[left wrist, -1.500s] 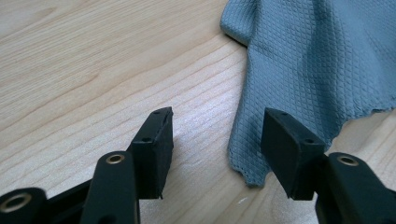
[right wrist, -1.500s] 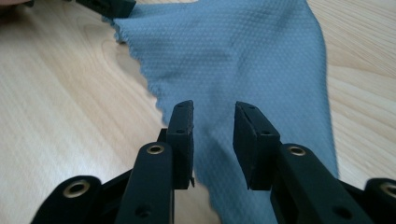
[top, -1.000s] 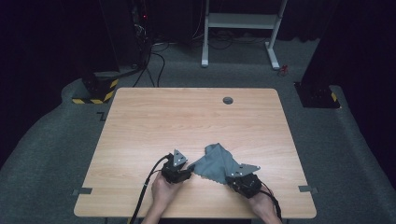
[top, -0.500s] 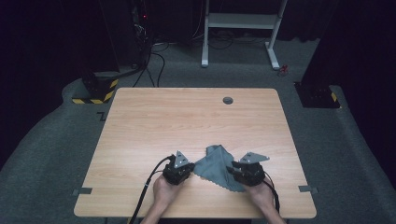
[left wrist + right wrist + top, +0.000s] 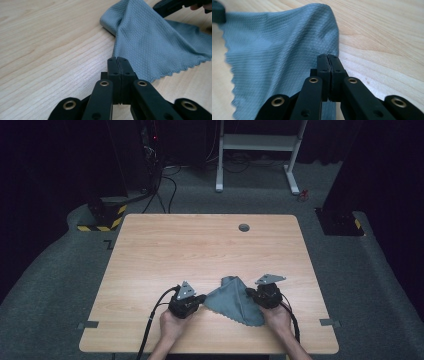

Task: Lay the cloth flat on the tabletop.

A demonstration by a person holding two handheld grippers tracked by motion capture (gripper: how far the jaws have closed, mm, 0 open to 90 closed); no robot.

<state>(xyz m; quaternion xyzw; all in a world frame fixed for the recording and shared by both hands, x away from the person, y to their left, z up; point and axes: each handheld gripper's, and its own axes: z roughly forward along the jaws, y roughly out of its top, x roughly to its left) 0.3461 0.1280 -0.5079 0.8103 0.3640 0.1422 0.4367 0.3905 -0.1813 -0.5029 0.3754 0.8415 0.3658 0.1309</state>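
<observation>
Near the wooden table's (image 5: 165,250) front edge, a grey cloth (image 5: 234,300) is lying peaked away from the person, stretching sideways between the left claw (image 5: 202,297) and right claw (image 5: 248,293), both pinching its edges.

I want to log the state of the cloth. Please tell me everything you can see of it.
The grey-blue cloth is thin woven fabric with a fine diamond pattern and a scalloped edge. It lies near the front edge of the wooden table, bunched and raised into a peak between both tongs. The left tongs and the right tongs are closed, each at an edge of it, apparently pinching it.
</observation>
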